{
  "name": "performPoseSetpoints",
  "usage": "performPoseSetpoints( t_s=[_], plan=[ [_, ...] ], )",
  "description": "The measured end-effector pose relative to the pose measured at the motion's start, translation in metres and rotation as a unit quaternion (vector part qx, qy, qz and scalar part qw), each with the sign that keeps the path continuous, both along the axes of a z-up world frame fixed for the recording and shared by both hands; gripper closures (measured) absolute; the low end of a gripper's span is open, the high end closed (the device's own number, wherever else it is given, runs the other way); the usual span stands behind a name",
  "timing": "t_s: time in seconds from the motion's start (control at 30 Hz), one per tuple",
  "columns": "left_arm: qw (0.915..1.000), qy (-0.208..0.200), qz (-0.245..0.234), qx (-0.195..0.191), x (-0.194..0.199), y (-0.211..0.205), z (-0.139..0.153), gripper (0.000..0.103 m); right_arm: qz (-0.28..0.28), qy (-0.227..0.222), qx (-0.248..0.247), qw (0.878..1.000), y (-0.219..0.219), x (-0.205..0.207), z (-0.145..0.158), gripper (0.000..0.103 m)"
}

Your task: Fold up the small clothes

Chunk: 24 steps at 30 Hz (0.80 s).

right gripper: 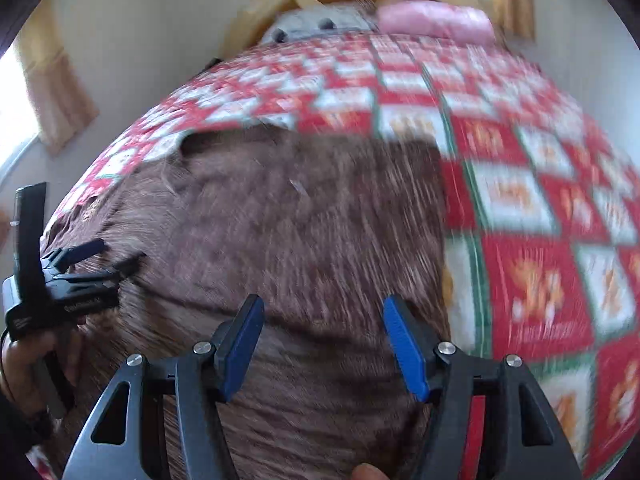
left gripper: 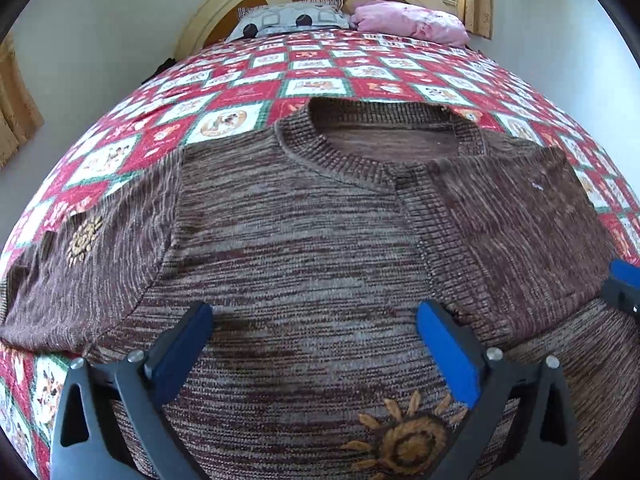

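A brown marled knit sweater (left gripper: 288, 232) lies flat on the red, white and green patchwork quilt (left gripper: 248, 92), its ribbed round collar (left gripper: 384, 136) toward 12 o'clock and an embroidered orange sunflower (left gripper: 404, 440) near the hem at 5 o'clock. One side of the sweater is folded inward over the body at 3 o'clock. The left gripper (left gripper: 314, 340) hovers low over the sweater's front, its blue-padded fingers spread wide with nothing between them. The right gripper (right gripper: 324, 344), in a motion-blurred view, is likewise spread apart and empty above the knit. At 12 o'clock a pink pillow (left gripper: 412, 20) rests against the curved wooden headboard (left gripper: 224, 4).
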State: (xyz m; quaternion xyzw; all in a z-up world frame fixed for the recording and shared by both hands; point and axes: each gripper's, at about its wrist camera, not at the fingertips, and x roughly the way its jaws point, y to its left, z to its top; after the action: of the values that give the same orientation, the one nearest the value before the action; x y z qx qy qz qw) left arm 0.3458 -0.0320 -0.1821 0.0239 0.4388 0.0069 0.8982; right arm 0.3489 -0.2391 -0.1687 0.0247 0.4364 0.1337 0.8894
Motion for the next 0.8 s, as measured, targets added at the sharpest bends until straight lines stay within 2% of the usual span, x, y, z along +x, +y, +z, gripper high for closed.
performPoseSetpoints(
  t_s=[0.07, 0.2, 0.3, 0.37, 0.43, 0.53, 0.63, 0.8],
  plan=[
    [1.0, 0.003, -0.001, -0.009, 0.003, 0.001, -0.001, 0.0, 0.003, 0.002, -0.009, 1.0, -0.002, -0.007, 0.002, 0.04],
    [0.9998, 0.002, -0.001, -0.021, 0.002, 0.006, 0.0, 0.0, 0.004, -0.008, -0.062, 0.998, 0.017, -0.011, 0.017, 0.04],
    [0.9996, -0.001, 0.001, -0.028, -0.002, 0.009, 0.001, 0.0, 0.011, -0.032, -0.053, 0.998, 0.039, -0.01, 0.036, 0.04],
    [0.9994, -0.002, 0.004, -0.033, -0.002, 0.011, 0.001, 0.0, 0.012, -0.044, -0.063, 0.997, 0.058, -0.006, 0.042, 0.04],
    [0.9993, -0.003, 0.007, -0.037, -0.003, 0.013, 0.002, 0.0, 0.007, -0.046, -0.07, 0.996, 0.073, 0.002, 0.039, 0.04],
    [0.9991, -0.004, 0.009, -0.041, -0.003, 0.015, 0.002, 0.0, -0.029, -0.036, -0.088, 0.995, 0.084, 0.017, 0.02, 0.04],
    [0.9992, -0.002, 0.009, -0.039, -0.002, 0.014, 0.001, 0.0, -0.063, -0.008, -0.094, 0.994, 0.084, 0.024, -0.004, 0.04],
    [0.9991, -0.002, 0.009, -0.042, -0.002, 0.015, 0.001, 0.0, -0.07, -0.008, -0.105, 0.992, 0.087, 0.019, -0.004, 0.04]
  ],
)
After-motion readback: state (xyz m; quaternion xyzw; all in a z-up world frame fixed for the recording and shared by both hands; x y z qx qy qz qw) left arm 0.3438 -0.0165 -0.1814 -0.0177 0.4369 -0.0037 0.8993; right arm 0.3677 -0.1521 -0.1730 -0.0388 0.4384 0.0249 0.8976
